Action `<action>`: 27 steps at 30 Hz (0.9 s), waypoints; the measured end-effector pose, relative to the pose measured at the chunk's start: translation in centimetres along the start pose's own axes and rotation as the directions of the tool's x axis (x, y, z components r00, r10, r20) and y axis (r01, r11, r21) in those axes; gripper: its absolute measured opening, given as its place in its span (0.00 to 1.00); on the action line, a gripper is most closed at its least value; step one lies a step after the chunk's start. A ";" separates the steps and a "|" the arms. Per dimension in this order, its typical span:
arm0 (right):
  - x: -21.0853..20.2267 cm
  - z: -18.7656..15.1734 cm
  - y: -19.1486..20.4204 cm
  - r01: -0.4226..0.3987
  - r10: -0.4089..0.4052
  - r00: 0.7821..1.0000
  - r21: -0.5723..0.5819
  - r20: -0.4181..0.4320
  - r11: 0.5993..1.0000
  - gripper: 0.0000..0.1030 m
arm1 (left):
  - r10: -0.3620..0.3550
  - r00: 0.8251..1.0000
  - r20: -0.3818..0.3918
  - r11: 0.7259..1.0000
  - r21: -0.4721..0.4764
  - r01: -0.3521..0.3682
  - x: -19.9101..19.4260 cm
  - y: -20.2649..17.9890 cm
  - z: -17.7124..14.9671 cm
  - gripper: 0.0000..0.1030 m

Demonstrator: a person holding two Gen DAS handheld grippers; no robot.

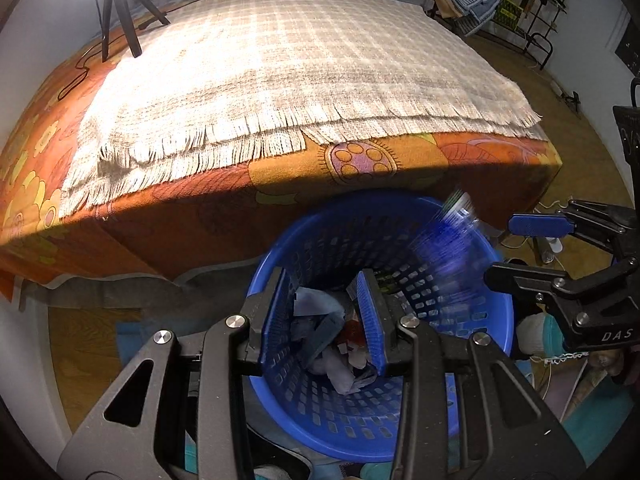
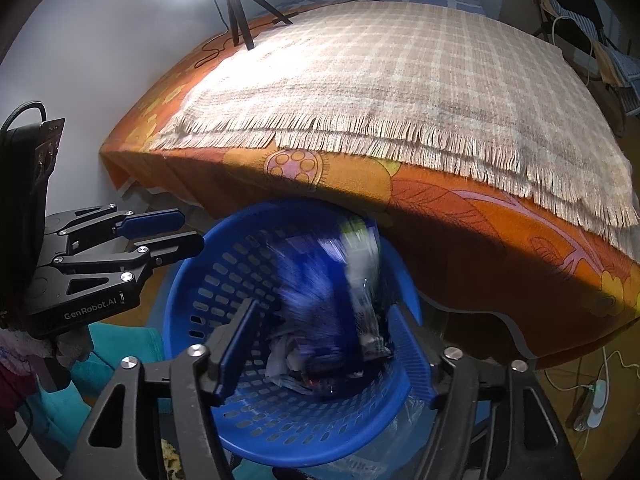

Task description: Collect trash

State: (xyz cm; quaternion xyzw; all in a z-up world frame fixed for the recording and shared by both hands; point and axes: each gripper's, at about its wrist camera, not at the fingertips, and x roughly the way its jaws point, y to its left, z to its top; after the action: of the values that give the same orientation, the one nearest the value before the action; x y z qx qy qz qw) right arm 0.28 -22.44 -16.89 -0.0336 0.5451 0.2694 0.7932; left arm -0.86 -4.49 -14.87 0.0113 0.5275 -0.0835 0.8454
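Note:
A blue perforated basket (image 1: 452, 412) stands on the floor against the bed; it also shows in the right wrist view (image 2: 256, 420). It holds crumpled paper and wrappers (image 1: 340, 372). A blue and white wrapper (image 2: 340, 280), blurred by motion, is in the air between my right gripper's fingers, inside the basket; in the left wrist view it (image 1: 448, 236) is over the basket's right rim. My right gripper (image 2: 326, 350) is open above the basket. My left gripper (image 1: 322, 324) is open and empty over the basket.
The bed (image 1: 200, 216) with an orange flowered sheet and a fringed checked blanket (image 1: 288, 80) fills the background. A black tripod (image 1: 120, 12) stands on it at the far left. Teal cloth (image 2: 104, 360) and cables lie on the floor around the basket.

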 end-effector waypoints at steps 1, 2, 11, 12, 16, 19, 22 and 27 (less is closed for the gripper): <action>0.0 0.0 0.0 0.000 0.000 1.000 -0.001 0.000 1.000 0.71 | 0.000 1.000 0.000 1.000 0.000 0.000 0.0 0.0 0.0 0.35; 0.0 0.0 0.0 0.002 -0.002 1.000 -0.003 0.000 1.000 0.72 | 0.002 1.000 0.000 1.000 0.000 -0.002 0.0 0.0 0.0 0.35; -0.1 0.0 -0.2 0.021 -0.021 1.000 -0.002 0.000 1.000 0.80 | 0.015 1.000 0.015 1.000 -0.003 -0.015 -0.2 0.2 0.0 0.51; -0.1 0.0 -0.3 0.023 -0.023 1.000 -0.001 0.002 1.000 0.81 | 0.016 1.000 0.016 1.000 -0.005 -0.016 -0.3 0.3 0.0 0.52; -0.3 -0.1 -0.2 0.032 -0.032 0.999 0.003 0.008 0.999 0.81 | 0.030 0.999 0.023 0.999 -0.017 -0.030 -0.3 0.5 0.0 0.66; -0.4 -0.1 -0.1 0.044 -0.044 0.999 0.008 0.011 0.999 0.81 | 0.043 0.999 0.026 0.999 -0.028 -0.042 -0.5 0.6 0.2 0.68; -0.8 -0.1 -0.1 0.055 -0.055 0.998 0.019 0.019 0.998 0.81 | 0.057 0.998 0.027 0.997 -0.045 -0.055 -0.6 0.9 0.4 0.69; -2.2 0.2 -0.4 0.060 -0.063 0.996 0.040 0.069 0.997 0.92 | 0.054 0.997 0.057 0.996 -0.073 -0.050 -1.6 1.2 1.0 0.69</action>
State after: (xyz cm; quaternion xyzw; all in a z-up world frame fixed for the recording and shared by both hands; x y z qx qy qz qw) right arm 0.06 -23.60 -14.94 -0.0257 0.5206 0.2353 0.8204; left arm -0.47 -3.20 -13.10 -0.0074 0.5047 -0.0430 0.8622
